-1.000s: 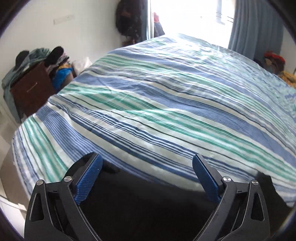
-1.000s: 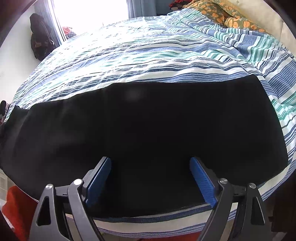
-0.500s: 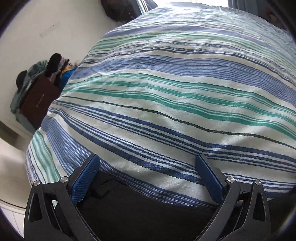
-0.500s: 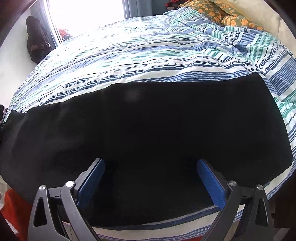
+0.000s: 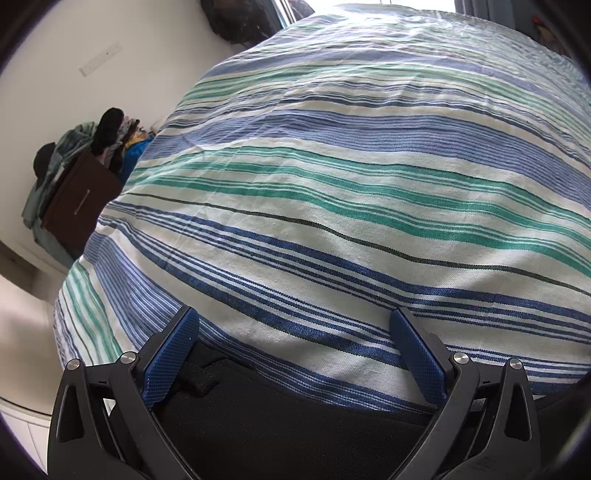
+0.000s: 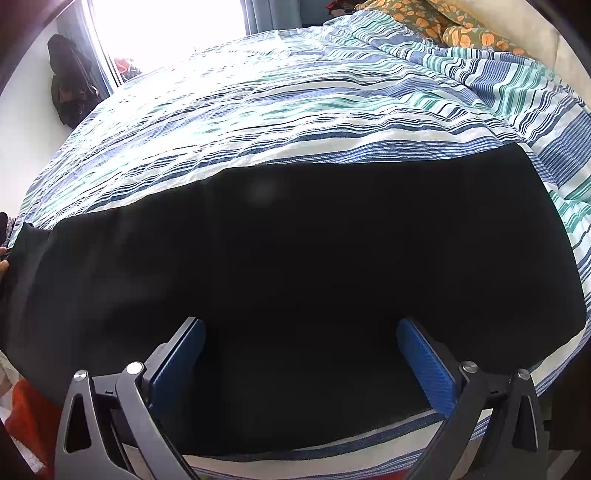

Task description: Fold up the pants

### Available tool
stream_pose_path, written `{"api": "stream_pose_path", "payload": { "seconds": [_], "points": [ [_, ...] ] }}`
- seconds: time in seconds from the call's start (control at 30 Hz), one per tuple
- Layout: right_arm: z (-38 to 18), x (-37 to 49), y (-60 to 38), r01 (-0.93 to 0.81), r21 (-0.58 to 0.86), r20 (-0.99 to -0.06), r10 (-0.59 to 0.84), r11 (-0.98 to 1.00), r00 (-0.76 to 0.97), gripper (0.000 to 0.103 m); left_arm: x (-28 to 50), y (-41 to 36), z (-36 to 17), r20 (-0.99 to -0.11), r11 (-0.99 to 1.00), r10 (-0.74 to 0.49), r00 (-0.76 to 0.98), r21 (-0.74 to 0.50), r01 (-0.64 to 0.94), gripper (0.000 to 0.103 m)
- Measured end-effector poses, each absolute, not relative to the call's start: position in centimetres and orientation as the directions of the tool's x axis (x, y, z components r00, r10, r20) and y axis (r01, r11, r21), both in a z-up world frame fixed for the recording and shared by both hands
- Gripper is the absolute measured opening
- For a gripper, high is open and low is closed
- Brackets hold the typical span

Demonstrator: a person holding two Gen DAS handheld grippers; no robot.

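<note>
Black pants (image 6: 295, 258) lie flat in a long band across the near side of a striped bed (image 6: 295, 110). In the left wrist view only their far edge and a small fold (image 5: 280, 424) show at the bottom. My left gripper (image 5: 295, 332) is open and empty, low over that edge of the pants. My right gripper (image 6: 301, 336) is open and empty, with its blue pads (image 6: 424, 369) spread just above the middle of the pants near the bed's front edge.
The blue, green and white striped cover (image 5: 351, 184) fills the bed. A brown cabinet piled with clothes (image 5: 81, 199) stands by the wall to the left. Orange-patterned pillows (image 6: 443, 26) lie at the far right. A bright window (image 6: 166, 33) is behind the bed.
My left gripper has moved forward and down, so less of the pants and more of the striped cover show. My right gripper has dropped slightly lower toward the pants and spread wider.
</note>
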State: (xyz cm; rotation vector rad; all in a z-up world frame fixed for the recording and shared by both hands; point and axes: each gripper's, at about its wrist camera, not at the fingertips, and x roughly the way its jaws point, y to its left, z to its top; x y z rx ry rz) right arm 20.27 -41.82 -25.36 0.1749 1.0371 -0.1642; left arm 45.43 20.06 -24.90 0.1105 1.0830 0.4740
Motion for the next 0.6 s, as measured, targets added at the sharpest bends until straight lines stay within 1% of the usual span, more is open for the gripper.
{"api": "stream_pose_path", "payload": {
  "seconds": [0.6],
  "points": [
    [-25.46,20.26,-42.21,0.223,0.072,-0.86,-0.053,0.972,0.508,0.103,45.47,19.99,-24.96,-0.821,0.894,0.426,0.38,0.318,-0.316,0.103]
  ]
}}
